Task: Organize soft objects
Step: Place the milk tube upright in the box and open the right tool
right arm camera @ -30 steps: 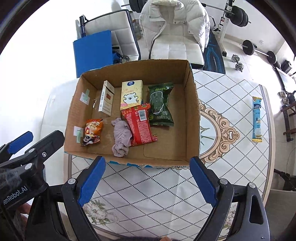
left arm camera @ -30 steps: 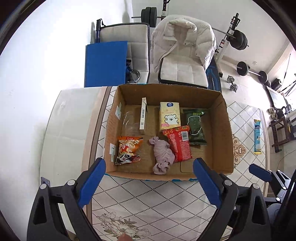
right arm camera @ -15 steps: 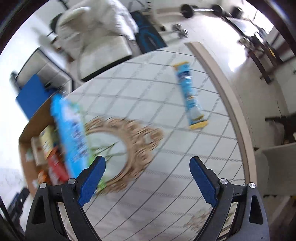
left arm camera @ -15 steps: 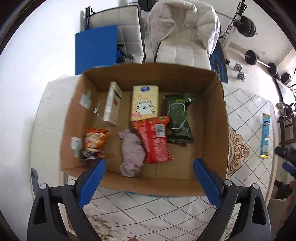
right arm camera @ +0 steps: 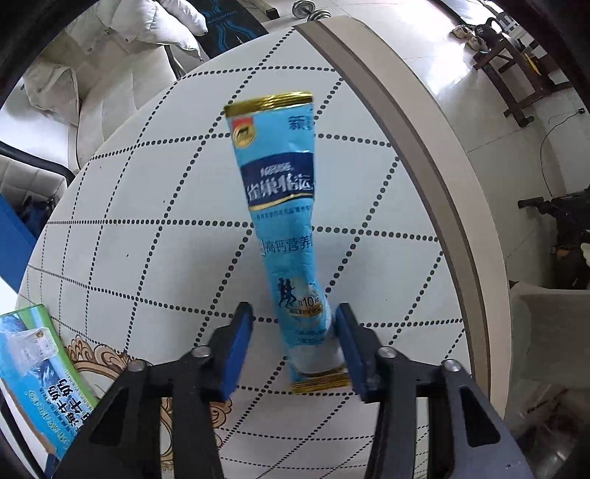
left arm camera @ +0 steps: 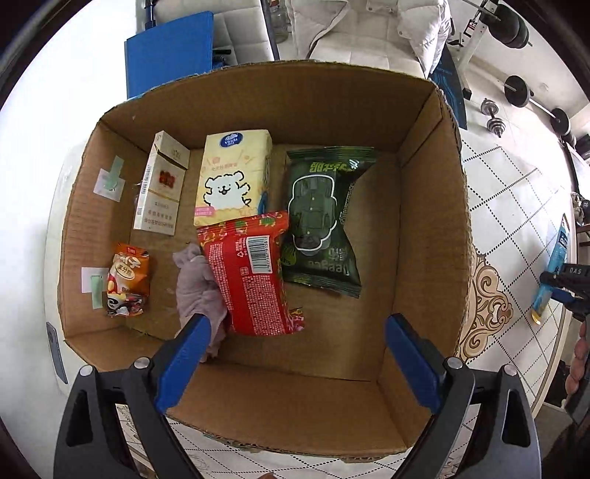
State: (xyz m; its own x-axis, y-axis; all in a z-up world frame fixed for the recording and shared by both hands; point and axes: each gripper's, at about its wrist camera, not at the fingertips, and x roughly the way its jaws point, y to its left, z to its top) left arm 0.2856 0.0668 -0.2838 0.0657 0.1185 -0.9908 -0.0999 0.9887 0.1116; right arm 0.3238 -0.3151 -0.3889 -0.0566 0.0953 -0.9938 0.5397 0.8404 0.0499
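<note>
A round white table (right arm camera: 155, 235) crossed by dotted diamond lines, with a beige rim and a gold scroll medallion, stands on pale glossy floor; a white padded coat (left arm camera: 372, 33) lies on a chair beyond it. On the table sits an open brown cardboard box (left arm camera: 427, 206) holding snack packets. The left gripper (left arm camera: 295, 357) hangs over it, jaws spread wide and empty. The right gripper (right arm camera: 293, 344) has just been closing around the long light-blue sachet (right arm camera: 284, 221) lying flat near the rim; only one pad touches it.
</note>
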